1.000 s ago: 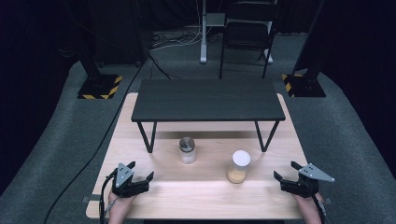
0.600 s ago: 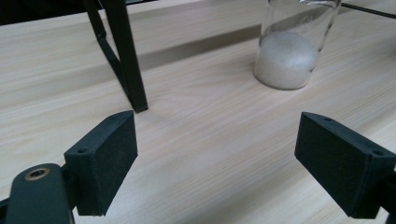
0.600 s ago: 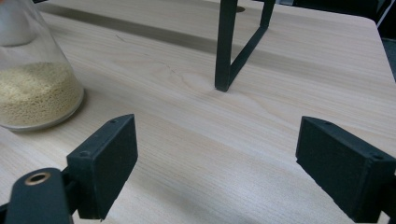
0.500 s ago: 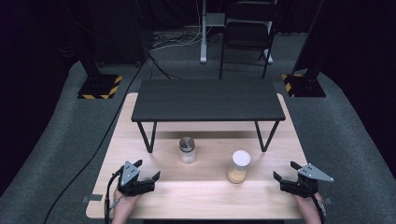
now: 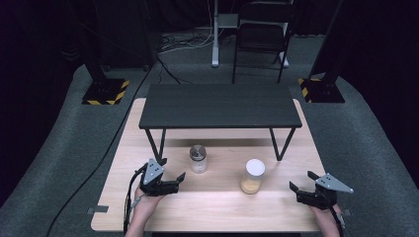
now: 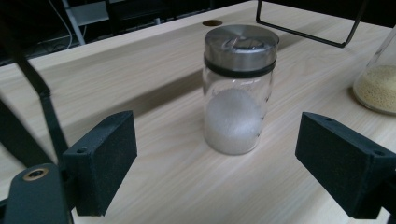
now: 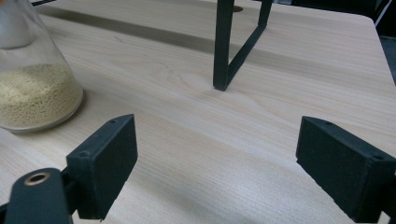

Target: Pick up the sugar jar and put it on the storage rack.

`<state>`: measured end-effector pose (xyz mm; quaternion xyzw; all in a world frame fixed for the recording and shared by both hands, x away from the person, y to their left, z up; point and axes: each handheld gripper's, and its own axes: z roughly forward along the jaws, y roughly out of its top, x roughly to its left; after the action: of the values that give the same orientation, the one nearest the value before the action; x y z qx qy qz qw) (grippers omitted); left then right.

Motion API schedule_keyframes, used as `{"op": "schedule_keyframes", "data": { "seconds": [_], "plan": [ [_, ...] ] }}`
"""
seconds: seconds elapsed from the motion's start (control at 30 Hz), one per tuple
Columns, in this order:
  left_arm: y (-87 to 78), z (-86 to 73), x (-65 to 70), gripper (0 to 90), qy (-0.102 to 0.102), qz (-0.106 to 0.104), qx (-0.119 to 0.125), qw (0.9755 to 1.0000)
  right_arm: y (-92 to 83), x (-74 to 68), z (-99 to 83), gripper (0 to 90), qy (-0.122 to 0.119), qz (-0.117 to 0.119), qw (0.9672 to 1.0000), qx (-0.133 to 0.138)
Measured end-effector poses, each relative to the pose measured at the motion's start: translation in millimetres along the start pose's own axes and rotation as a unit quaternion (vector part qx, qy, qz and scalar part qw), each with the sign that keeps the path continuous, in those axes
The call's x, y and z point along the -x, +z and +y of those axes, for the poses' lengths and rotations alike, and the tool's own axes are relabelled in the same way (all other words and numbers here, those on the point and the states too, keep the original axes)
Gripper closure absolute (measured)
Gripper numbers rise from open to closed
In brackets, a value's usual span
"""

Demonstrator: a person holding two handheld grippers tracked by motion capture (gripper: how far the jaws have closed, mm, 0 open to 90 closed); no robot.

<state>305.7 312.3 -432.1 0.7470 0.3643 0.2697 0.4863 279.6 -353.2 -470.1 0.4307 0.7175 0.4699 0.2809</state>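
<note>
The left gripper (image 5: 170, 181) has its jaws wide apart and empty, and the small jar (image 6: 238, 88) with the metal lid (image 6: 241, 43) stands straight ahead of them, near but not yet between the pads. The right gripper (image 5: 307, 190) also sits open and empty, with the tall jar of yellow grains (image 5: 253, 176) ahead of it, off to its left. The risk is a crooked approach: if one pad meets the glass first, the small jar could slide or tip on the table (image 5: 222, 207). The white stuff inside looks like powder, probably, so a topple might shift it.
</note>
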Motion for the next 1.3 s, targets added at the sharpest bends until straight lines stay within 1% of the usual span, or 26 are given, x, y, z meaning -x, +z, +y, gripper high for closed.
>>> {"op": "schedule_keyframes", "data": {
  "seconds": [0.07,0.1,0.13,0.17,0.2,0.23,0.27,0.3,0.33,0.4,0.47,0.5,0.53,0.6,0.67,0.7,0.73,0.77,0.8,0.83,0.87,0.9,0.97,1.03,1.2,1.3],
  "plan": [
    [6.5,5.0,2.4,12.2,0.004,0.0,-0.001,1.0,-0.1,0.0,-0.1,11.6,0.0,0.0,1.0,0.0],
    [6.5,5.0,2.4,12.3,0.004,0.0,-0.001,1.0,-0.2,0.0,0.0,11.5,0.0,0.0,1.0,0.0],
    [13.4,10.0,5.9,12.3,0.01,0.005,-0.004,0.9999,-0.1,0.0,0.0,11.5,-0.001,0.0,1.0,0.0],
    [13.4,10.0,5.9,12.3,0.01,0.005,-0.004,0.9999,0.0,0.0,0.1,11.6,-0.001,0.001,1.0,0.0],
    [20.7,14.5,7.4,12.3,0.012,0.002,-0.008,0.9999,0.1,0.0,0.2,11.6,-0.001,0.001,1.0,0.0],
    [20.7,14.5,7.4,12.3,0.012,0.002,-0.008,0.9999,0.1,0.0,0.2,11.6,-0.001,0.001,1.0,0.0],
    [28.4,18.3,9.7,12.4,0.013,0.001,-0.011,0.9999,0.6,0.0,0.4,11.5,-0.002,0.002,1.0,-0.001],
    [28.4,18.3,9.7,12.7,0.013,0.001,-0.011,0.9999,0.7,-0.1,0.5,11.6,-0.003,0.002,1.0,-0.001],
    [35.6,20.5,11.5,13.5,0.013,-0.002,-0.011,0.9998,0.7,0.0,0.5,11.6,-0.002,0.003,1.0,-0.001],
    [39.3,22.1,13.3,13.6,0.014,0.0,-0.013,0.9998,0.4,0.0,0.4,11.6,-0.002,0.002,1.0,-0.001],
    [49.9,27.8,15.9,13.6,0.013,-0.001,-0.021,0.9997,-0.2,0.5,0.1,11.6,0.0,0.001,1.0,0.0],
    [49.9,27.8,15.9,13.6,0.013,-0.001,-0.021,0.9997,-0.2,0.5,0.1,11.6,0.0,0.001,1.0,0.0],
    [54.5,29.9,16.9,13.6,0.014,-0.001,-0.025,0.9996,-0.2,0.8,0.1,11.6,0.001,0.001,1.0,0.0],
    [65.0,29.9,18.4,13.6,0.008,-0.001,-0.03,0.9995,-0.3,0.9,0.1,11.5,0.001,0.001,1.0,0.0],
    [72.7,29.2,20.2,13.6,0.012,0.003,-0.039,0.9992,-0.1,0.8,0.3,11.6,0.0,0.001,1.0,0.0],
    [72.7,29.2,20.2,13.7,0.012,0.003,-0.039,0.9992,-0.1,0.8,0.3,11.6,0.0,0.001,1.0,0.0],
    [79.6,27.9,20.9,13.9,0.006,0.002,-0.048,0.9988,0.1,0.9,0.4,11.6,-0.001,0.002,1.0,-0.001],
    [82.2,26.9,20.8,14.1,0.003,0.0,-0.048,0.9988,0.0,0.8,0.3,11.6,-0.001,0.002,1.0,-0.001],
    [82.2,26.9,20.8,15.3,0.003,0.0,-0.048,0.9988,0.0,0.9,0.3,11.6,-0.001,0.002,1.0,0.0],
    [86.1,23.6,22.5,16.6,-0.004,-0.001,-0.041,0.9991,0.1,0.8,0.4,11.6,-0.002,0.002,1.0,-0.001],
    [87.8,21.9,24.2,17.7,-0.006,-0.001,-0.036,0.9993,0.3,0.8,0.5,11.6,-0.002,0.002,1.0,-0.001],
    [89.4,20.8,25.7,20.1,-0.003,0.0,-0.033,0.9995,0.4,0.9,0.6,11.6,-0.002,0.003,1.0,-0.001],
    [92.4,20.0,31.1,24.3,0.0,0.015,-0.032,0.9994,0.2,0.9,0.5,11.6,-0.001,0.003,1.0,-0.001],
    [93.5,18.1,30.2,29.9,-0.008,0.016,-0.026,0.9995,-0.2,0.8,0.4,11.6,-0.002,0.002,1.0,0.0],
    [93.9,18.4,30.6,30.9,-0.013,0.017,-0.026,0.9994,-0.4,0.8,0.2,11.6,-0.001,0.001,1.0,0.001],
    [91.8,20.1,30.5,30.9,-0.008,0.011,-0.03,0.9995,-0.8,0.6,0.0,11.7,-0.001,0.001,1.0,0.002]
  ]
}}
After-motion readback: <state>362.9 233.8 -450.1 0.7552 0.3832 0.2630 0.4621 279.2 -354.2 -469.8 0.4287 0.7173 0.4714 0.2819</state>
